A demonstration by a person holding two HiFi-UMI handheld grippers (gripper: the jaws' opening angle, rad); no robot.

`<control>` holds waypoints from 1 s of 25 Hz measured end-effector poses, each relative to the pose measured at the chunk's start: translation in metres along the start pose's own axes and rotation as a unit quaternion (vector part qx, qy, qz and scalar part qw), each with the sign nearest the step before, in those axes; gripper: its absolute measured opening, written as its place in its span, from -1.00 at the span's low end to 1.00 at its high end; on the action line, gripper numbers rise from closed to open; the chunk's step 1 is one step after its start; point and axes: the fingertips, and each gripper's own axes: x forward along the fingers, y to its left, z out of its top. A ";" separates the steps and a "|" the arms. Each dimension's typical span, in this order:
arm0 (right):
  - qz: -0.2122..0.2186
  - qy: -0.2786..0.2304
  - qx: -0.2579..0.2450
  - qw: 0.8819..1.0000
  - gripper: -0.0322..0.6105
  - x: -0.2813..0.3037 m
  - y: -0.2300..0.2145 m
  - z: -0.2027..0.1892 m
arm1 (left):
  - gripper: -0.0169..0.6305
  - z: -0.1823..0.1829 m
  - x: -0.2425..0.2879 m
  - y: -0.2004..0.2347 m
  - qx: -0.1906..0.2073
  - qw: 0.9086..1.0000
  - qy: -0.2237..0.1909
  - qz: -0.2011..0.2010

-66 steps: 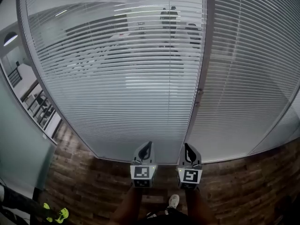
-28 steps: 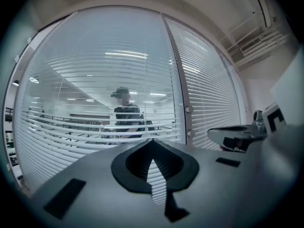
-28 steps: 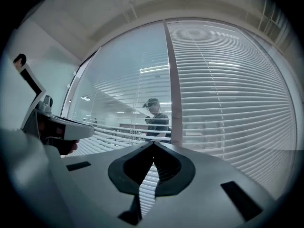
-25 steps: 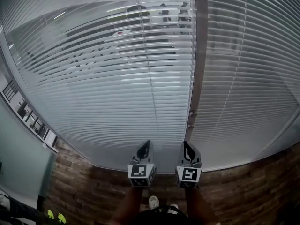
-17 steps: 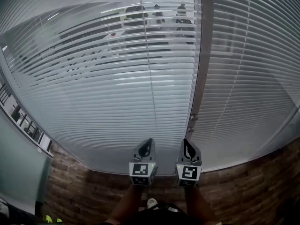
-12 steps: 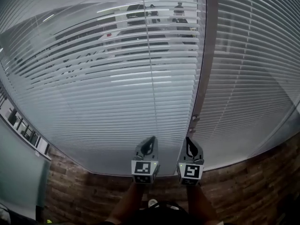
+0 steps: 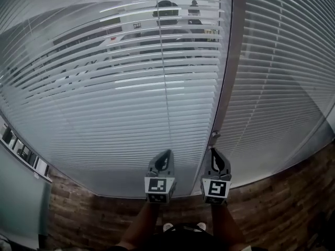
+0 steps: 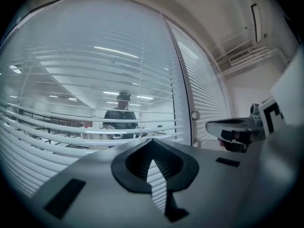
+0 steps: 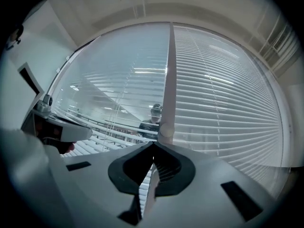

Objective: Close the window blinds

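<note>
Left blind [image 7: 120, 98] and right blind [image 7: 282, 88] hang side by side, frame post [image 7: 232, 61] between them, knob [image 7: 213, 135] low on the post; left gripper [image 7: 166, 154] and right gripper [image 7: 212, 152] side by side before the blinds' lower edge, the right one just under the knob, floor [image 7: 89, 216] below.

Cool, even indoor light, with a strong fisheye bend.
In the head view the blinds [image 7: 131, 103] read pale and bright, crossed by glare streaks [image 7: 123, 7] on the glass, while the floor [image 7: 89, 213] below is dim. The slats bow toward the picture edges. Both gripper views sit inside a black round vignette, and their near foreground is soft and out of focus.
</note>
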 end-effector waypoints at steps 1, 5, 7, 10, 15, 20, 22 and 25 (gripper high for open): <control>0.002 -0.001 0.006 1.000 -0.89 0.000 -0.001 -0.004 | -0.97 -0.006 0.001 -0.001 0.002 1.000 0.001 0.001; 0.005 0.003 0.022 1.000 -0.89 0.004 -0.007 -0.018 | -0.97 -0.022 0.004 -0.009 -0.009 1.000 0.019 0.008; 0.005 -0.003 0.025 1.000 -0.86 0.007 -0.011 -0.015 | -0.97 -0.024 0.005 -0.010 -0.004 1.000 0.018 0.009; 0.007 -0.014 0.027 1.000 -0.71 0.012 -0.014 -0.008 | -0.97 -0.024 0.008 -0.011 0.002 1.000 0.017 0.012; 0.004 -0.016 0.038 0.999 -0.58 0.021 -0.023 -0.006 | -0.97 -0.020 0.014 -0.016 0.000 1.000 0.002 0.017; 0.020 -0.018 0.050 0.998 -0.57 0.028 -0.024 -0.001 | -0.97 -0.018 0.019 -0.026 0.002 1.000 0.010 0.011; 0.027 -0.020 0.053 0.998 -0.57 0.028 -0.024 -0.001 | -0.97 -0.017 0.020 -0.031 0.004 1.000 0.007 0.010; 0.036 -0.020 0.059 0.997 -0.57 0.027 -0.024 -0.003 | -0.97 -0.018 0.021 -0.034 0.002 1.000 0.009 0.009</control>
